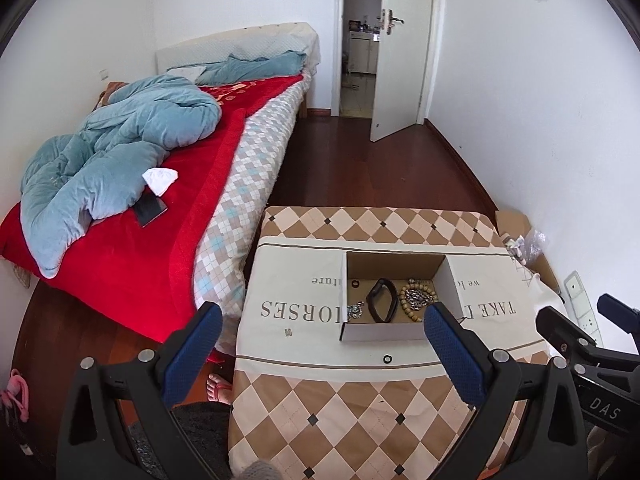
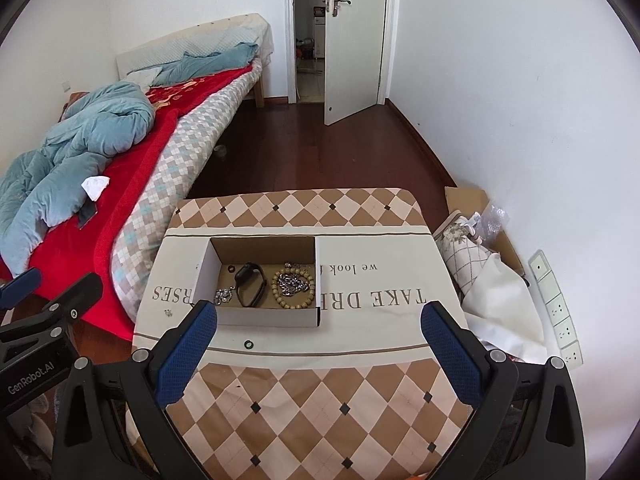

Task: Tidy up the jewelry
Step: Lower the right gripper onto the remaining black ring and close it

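Observation:
An open cardboard box [image 1: 380, 334] [image 2: 272, 318] sits on the cloth-covered table [image 1: 340, 400] [image 2: 320, 392]. Inside lie a black wristband [image 1: 382, 300] [image 2: 250, 284], a wooden bead bracelet [image 1: 404, 304] [image 2: 280, 294] with a silver chain [image 1: 418, 298] [image 2: 294, 284] piled in its middle, a silver piece [image 1: 354, 310] [image 2: 225, 294] and a small dark ring [image 1: 355, 283] [image 2: 231, 269]. A black ring [image 1: 387, 359] [image 2: 249, 344] lies on the cloth before the box, a tiny silver item [image 1: 288, 333] [image 2: 168, 313] to its left. My left gripper [image 1: 324, 320] and right gripper [image 2: 320, 316] hover open and empty, just short of the box.
A bed [image 1: 240, 184] with a red blanket and a blue duvet runs along the left, close to the table. Cardboard, bags and a power strip [image 2: 556, 300] crowd the wall at right. A sandalled foot [image 1: 218, 386] stands by the table's left corner. An open door [image 2: 352, 40] is at the back.

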{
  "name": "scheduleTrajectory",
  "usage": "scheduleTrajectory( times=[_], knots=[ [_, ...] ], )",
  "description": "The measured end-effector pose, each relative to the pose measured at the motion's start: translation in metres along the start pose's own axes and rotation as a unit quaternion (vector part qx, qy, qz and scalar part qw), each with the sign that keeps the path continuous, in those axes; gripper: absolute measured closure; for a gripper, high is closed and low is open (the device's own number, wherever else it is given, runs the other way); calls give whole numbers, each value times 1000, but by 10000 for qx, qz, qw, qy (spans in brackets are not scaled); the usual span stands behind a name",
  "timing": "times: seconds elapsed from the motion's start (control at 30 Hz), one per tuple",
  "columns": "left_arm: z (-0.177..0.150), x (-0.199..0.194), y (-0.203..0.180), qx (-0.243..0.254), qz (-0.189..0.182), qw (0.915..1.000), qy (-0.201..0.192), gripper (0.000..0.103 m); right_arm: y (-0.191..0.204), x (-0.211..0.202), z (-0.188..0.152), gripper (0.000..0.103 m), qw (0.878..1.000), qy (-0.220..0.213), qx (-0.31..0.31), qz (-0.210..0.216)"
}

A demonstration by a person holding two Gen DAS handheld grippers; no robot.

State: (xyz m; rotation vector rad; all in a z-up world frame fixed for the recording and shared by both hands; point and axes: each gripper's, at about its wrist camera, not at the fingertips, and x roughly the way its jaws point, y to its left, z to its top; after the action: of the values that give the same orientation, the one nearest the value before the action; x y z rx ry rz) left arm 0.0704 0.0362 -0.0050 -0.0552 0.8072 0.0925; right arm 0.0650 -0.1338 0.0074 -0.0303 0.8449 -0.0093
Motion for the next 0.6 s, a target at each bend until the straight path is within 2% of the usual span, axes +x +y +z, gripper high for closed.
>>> scheduleTrajectory(
  times=[0.07,0.23,0.3,0.33,0.37,0.6],
  knots=[
    [-3,5,8,-104,142,9998,11,0,-1,4,-3,0,9999,44,81,101],
    [-23,35,44,-404,823,9954,269,0,-4,39,-29,2,9984,295,324,345],
    [-35,54,61,-493,1121,9914,469,0,0,62,-42,17,9967,481,358,539],
    [-40,62,68,-514,1247,9893,554,0,4,77,-50,34,9951,623,379,672],
    [-45,70,74,-535,1350,9873,649,0,7,92,-57,40,9935,752,388,761],
    [-77,119,111,-651,1808,9735,1238,0,43,177,-94,40,9870,1191,421,997]
  ],
)
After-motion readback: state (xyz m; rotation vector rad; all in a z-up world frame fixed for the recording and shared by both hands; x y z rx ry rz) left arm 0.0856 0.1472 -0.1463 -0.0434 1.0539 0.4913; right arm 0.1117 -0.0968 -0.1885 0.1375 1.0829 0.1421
